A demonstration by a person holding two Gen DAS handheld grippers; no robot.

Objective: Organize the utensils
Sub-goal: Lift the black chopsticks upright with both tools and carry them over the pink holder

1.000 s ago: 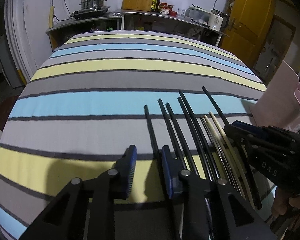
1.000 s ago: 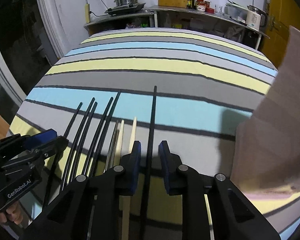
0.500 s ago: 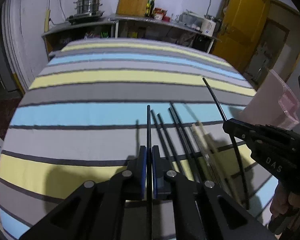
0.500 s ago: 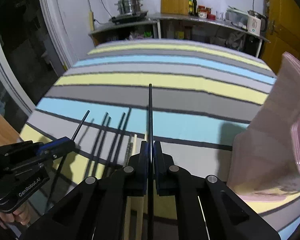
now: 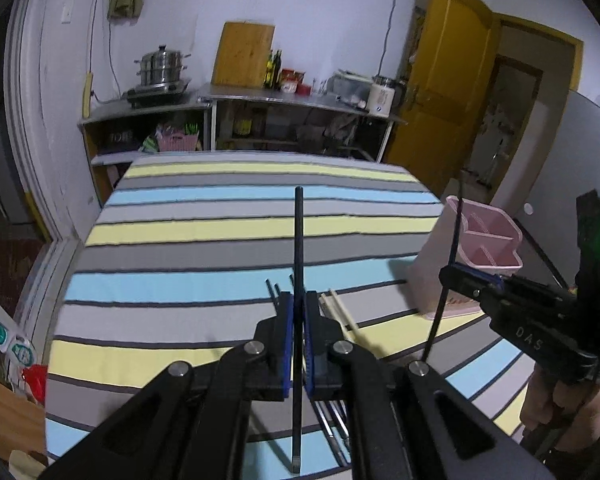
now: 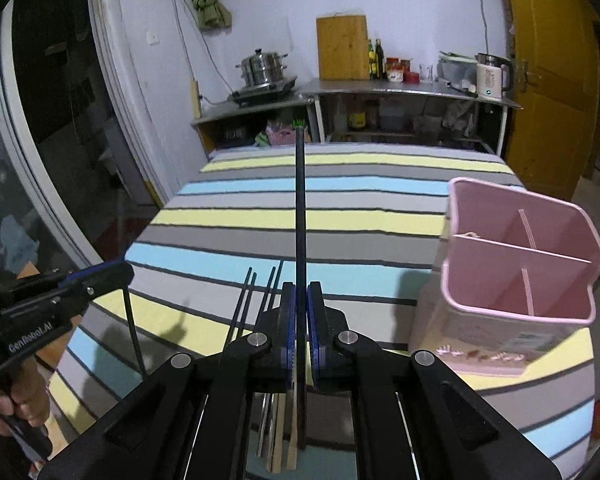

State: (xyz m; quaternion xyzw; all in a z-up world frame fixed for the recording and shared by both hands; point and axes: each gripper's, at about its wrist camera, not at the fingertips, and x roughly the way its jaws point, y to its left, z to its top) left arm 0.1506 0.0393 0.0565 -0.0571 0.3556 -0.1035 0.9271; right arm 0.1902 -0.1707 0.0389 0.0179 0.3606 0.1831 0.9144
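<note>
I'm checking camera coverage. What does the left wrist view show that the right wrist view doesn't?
Only the left wrist view shows the left gripper closed on its black chopstick from behind.

Only the right wrist view looks down into the pink holder, showing its dividers, with the right gripper clamping another black chopstick.

Both show the striped table, loose chopsticks and the holder.

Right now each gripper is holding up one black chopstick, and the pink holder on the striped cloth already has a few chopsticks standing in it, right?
Not quite. The pink holder is empty; the right wrist view looks into its bare compartments. The rest holds: the left gripper and right gripper each clamp one black chopstick.
</note>
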